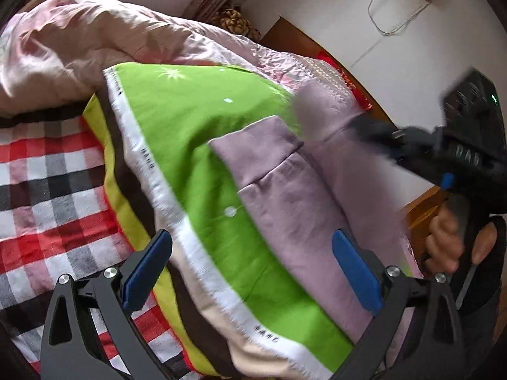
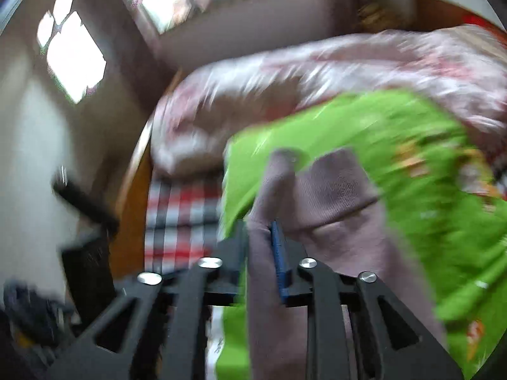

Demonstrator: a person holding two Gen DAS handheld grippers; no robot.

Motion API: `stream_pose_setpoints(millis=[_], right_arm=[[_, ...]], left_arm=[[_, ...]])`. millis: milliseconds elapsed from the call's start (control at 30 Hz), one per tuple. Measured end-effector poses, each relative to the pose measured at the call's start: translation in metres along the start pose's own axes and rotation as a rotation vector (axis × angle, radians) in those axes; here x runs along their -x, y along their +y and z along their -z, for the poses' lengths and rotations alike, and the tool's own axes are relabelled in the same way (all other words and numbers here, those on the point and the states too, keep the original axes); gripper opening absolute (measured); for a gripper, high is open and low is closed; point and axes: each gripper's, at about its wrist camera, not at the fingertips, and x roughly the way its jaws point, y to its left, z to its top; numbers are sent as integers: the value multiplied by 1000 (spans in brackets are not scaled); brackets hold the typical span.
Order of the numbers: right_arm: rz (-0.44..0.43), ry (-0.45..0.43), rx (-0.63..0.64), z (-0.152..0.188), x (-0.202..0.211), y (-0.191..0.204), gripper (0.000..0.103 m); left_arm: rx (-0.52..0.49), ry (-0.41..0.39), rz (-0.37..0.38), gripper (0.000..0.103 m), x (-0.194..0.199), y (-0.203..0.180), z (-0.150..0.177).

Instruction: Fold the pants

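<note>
Lilac pants [image 1: 294,196] lie on a bright green sheet [image 1: 177,120], with a ribbed cuff [image 1: 253,152] pointing up the bed. My left gripper [image 1: 253,269] hovers open just above them, one blue pad [image 1: 355,272] over the lilac cloth and the other over the sheet's edge. My right gripper [image 1: 361,125] comes in from the right, blurred, with a lifted fold of the pants at its tips. In the right wrist view a strip of the pants [image 2: 263,285] runs between the fingers of the right gripper [image 2: 259,231], which is shut on it.
A crumpled pink quilt [image 1: 79,41] fills the head of the bed. A red, white and grey checked blanket [image 1: 47,190] lies to the left of the green sheet. A hand [image 1: 443,240] grips the right tool's handle. A wooden bed frame [image 2: 130,221] and a white wall border the bed.
</note>
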Motion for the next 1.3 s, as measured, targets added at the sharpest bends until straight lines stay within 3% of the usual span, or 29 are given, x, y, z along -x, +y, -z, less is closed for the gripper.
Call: stream_pose_setpoints(millis=[67, 167, 267, 333, 500, 600, 767, 900, 967, 1300], right_arm=[[-9, -9, -3, 2, -7, 2, 48], [18, -74, -38, 7, 10, -31, 48], [94, -128, -46, 6, 27, -72, 46], [126, -141, -39, 9, 35, -91, 45], [158, -104, 14, 19, 18, -127, 45], [149, -71, 65, 20, 0, -122, 45], [102, -57, 125, 7, -21, -111, 44], [108, -35, 158, 6, -30, -104, 28], [118, -41, 164, 8, -30, -105, 25], [98, -48, 109, 13, -33, -112, 25]], left_arm=[[12, 3, 7, 101, 4, 5, 2], [13, 5, 50, 100, 10, 10, 0], [23, 2, 174, 97, 11, 4, -4], [15, 3, 208, 93, -1, -4, -11], [48, 20, 144, 72, -39, -5, -25], [77, 21, 118, 69, -50, 2, -28], [76, 28, 96, 51, -56, 6, -27], [30, 19, 39, 39, -59, -1, -27], [18, 15, 25, 39, -60, -3, -27], [-15, -34, -88, 45, -53, -14, -26]])
